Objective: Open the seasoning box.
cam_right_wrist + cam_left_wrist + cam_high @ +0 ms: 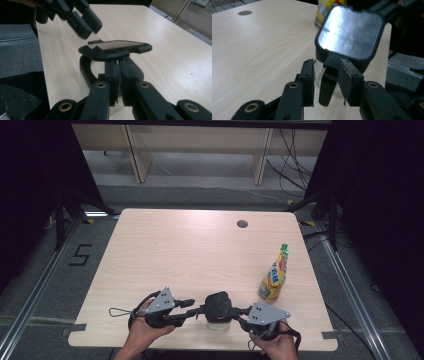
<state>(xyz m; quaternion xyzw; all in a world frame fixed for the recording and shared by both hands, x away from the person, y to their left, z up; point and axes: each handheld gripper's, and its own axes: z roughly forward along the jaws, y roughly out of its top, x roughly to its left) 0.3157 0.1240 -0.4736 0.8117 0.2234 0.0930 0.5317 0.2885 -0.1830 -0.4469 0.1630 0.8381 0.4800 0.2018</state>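
Black lid (350, 32), mirror-bright from left gripper (327, 83) view.

The setting is a lab recording station. A light wood table (165, 250) stands on grey carpet between black curtains (30, 180). Metal floor rails (35, 290) flank it. A taped numeral "5" (80, 255) marks the floor. Loose cables (295, 165) run behind, near pale furniture legs (137, 155).

Open tabletop (165, 250) left and ahead, sauce bottle (274, 276) blocking right of jar (218, 312)
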